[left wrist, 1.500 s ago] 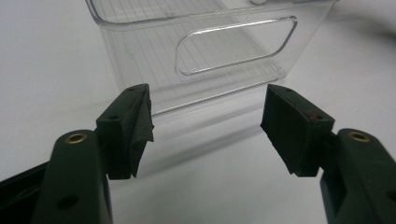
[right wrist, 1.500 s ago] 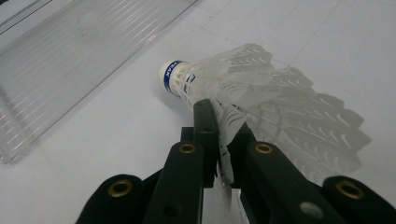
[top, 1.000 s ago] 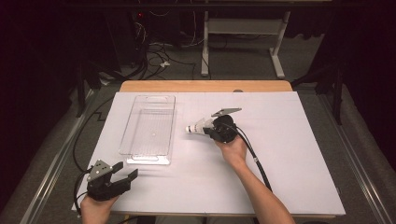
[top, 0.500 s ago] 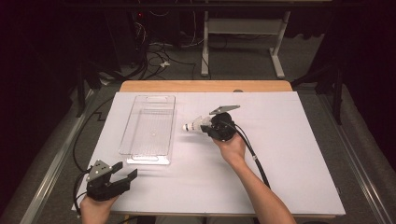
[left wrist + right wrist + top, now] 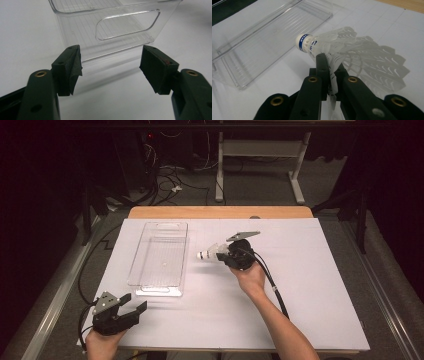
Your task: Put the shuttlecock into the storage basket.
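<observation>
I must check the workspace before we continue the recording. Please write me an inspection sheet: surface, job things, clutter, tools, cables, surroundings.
Surface: white sheet covers the wooden table; looks flat and clean.
Job's things: white feathered shuttlecock with a blue band on its cork, held above the sheet; clear plastic tray, empty, to the left of it.
Clutter: nothing seen.
Tools: right tool is shut on the shuttlecock's feathers, cork pointing toward the tray; left tool is open and holds nothing, near the table's front left corner, facing the tray's end.
Cables: right tool's black cable runs along the forearm; loose cables lie on the floor behind.
Surroundings: dark room, grey floor, white desk frame behind.
</observation>
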The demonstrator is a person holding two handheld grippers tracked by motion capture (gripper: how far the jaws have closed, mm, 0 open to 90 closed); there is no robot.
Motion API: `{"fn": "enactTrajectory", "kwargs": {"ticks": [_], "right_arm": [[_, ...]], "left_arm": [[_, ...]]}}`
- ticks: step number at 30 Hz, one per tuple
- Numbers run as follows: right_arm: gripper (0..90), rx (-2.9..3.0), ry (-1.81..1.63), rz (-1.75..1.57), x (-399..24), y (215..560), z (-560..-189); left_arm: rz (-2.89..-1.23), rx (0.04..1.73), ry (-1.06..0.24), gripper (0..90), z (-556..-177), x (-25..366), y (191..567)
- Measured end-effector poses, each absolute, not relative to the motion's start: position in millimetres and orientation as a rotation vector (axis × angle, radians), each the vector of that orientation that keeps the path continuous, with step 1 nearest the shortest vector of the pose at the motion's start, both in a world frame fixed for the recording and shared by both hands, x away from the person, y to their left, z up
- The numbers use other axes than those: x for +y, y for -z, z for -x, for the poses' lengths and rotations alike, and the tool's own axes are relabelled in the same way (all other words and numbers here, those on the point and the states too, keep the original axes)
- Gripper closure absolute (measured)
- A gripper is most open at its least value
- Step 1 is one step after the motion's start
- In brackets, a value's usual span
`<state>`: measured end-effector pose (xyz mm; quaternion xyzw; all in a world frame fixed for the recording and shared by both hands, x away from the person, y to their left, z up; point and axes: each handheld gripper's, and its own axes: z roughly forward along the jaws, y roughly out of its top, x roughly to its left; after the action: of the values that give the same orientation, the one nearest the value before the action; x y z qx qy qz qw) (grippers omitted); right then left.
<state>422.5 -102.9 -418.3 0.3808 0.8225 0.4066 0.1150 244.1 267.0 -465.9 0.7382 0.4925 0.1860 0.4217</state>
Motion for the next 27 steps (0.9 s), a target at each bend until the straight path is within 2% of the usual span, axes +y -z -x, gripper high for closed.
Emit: {"fn": "enactTrajectory", "kwargs": {"ticks": [27], "right_arm": [[88.9,2.435,-1.227,-1.071,-90.1,404.4,-419.6]], "left_arm": [[-1.857,1.226,-0.464,34.3,-243.8,266.5,465.6]]}}
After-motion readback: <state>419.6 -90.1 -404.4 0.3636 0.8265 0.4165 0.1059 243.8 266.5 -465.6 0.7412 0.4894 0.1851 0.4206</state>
